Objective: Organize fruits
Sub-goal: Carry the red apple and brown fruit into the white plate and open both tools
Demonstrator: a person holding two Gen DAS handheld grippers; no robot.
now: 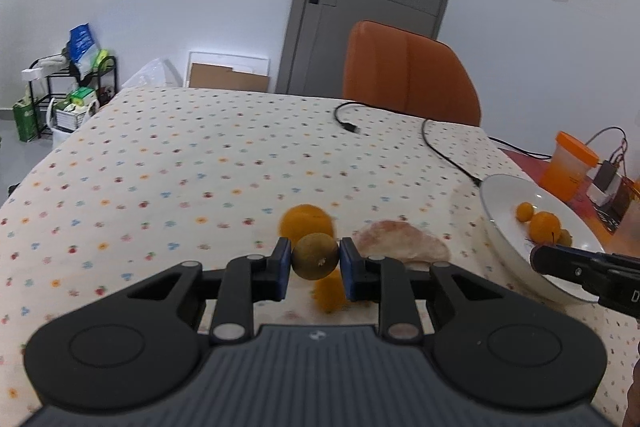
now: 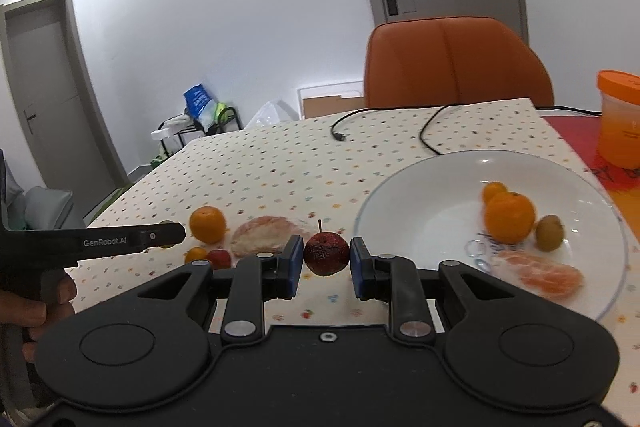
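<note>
Left gripper nearest in left wrist view, clenched on brown-green fruit, held above dotted cloth; orange and pale peeled segment just beyond on cloth; small orange below fingers; plate at right, oranges inside. Right wrist view: right gripper clamped on dark red fruit with stem, just left of plate; plate holds two oranges, green-brown fruit, peeled segments.
</note>
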